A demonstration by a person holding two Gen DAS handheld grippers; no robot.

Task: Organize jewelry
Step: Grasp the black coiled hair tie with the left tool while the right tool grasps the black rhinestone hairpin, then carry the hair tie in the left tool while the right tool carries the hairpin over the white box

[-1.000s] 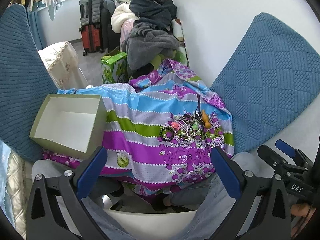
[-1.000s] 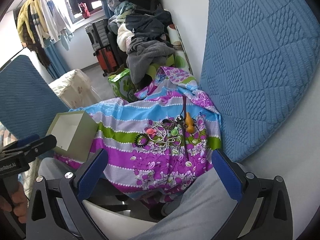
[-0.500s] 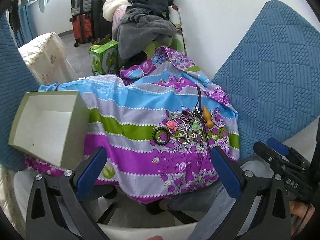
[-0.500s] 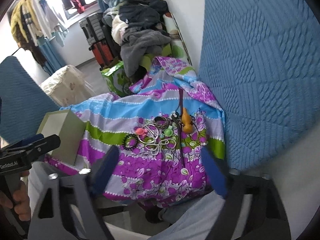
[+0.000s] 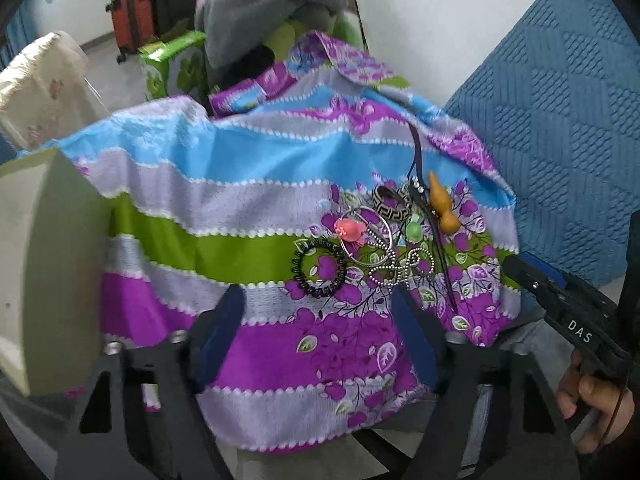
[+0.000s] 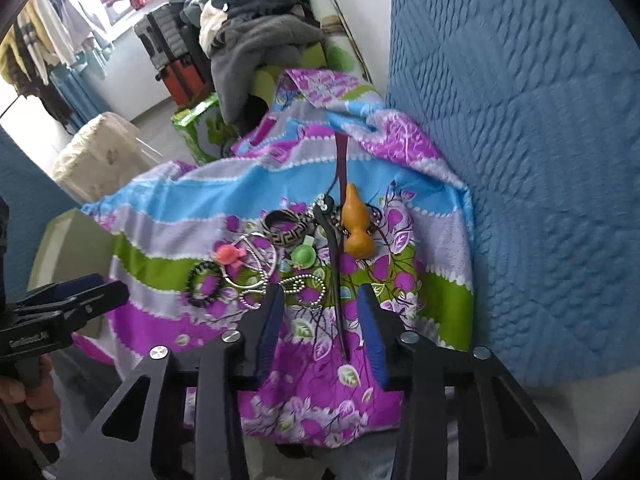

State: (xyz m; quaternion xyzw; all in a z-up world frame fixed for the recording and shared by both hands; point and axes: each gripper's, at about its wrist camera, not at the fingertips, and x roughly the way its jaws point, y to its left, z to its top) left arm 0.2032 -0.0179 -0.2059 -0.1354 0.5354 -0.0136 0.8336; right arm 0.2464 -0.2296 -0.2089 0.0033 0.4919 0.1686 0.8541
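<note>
At far left in my left wrist view, a pale green box (image 5: 52,264) sits on the edge of the bright striped floral cloth (image 5: 224,184), its open side turned away to the left. My left gripper (image 5: 316,312) hangs low over the purple band of that cloth, blue-padded jaws apart and closing, with only fabric showing between them. Just beyond its tips lies the jewelry, heaped together: a black coiled hair tie (image 5: 319,267) nearest the box, then a pink flower-shaped piece (image 5: 347,230) resting on thin silver hoops (image 5: 370,236), with a silver bead chain (image 5: 400,266) looping in front. A black-and-white patterned ring (image 5: 391,206) sits behind them, a small green piece (image 5: 413,231) beside it, and an orange gourd pendant (image 5: 442,210) on a dark cord (image 5: 416,152) marks the pile's right end.

Further right, my right gripper (image 6: 320,316) points down at the same heap, jaws narrower than the left's and closing; the dark cord's lower run and a bit of the bead chain lie on the cloth in the gap, but the pads press on nothing. A hand (image 5: 600,400) holds its handle at the left view's right edge. A blue quilted cushion (image 6: 520,140) leans against the white wall on the right, touching the cloth's edge. Piled clothes (image 6: 256,40) and suitcases (image 6: 168,48) fill the background.
</note>
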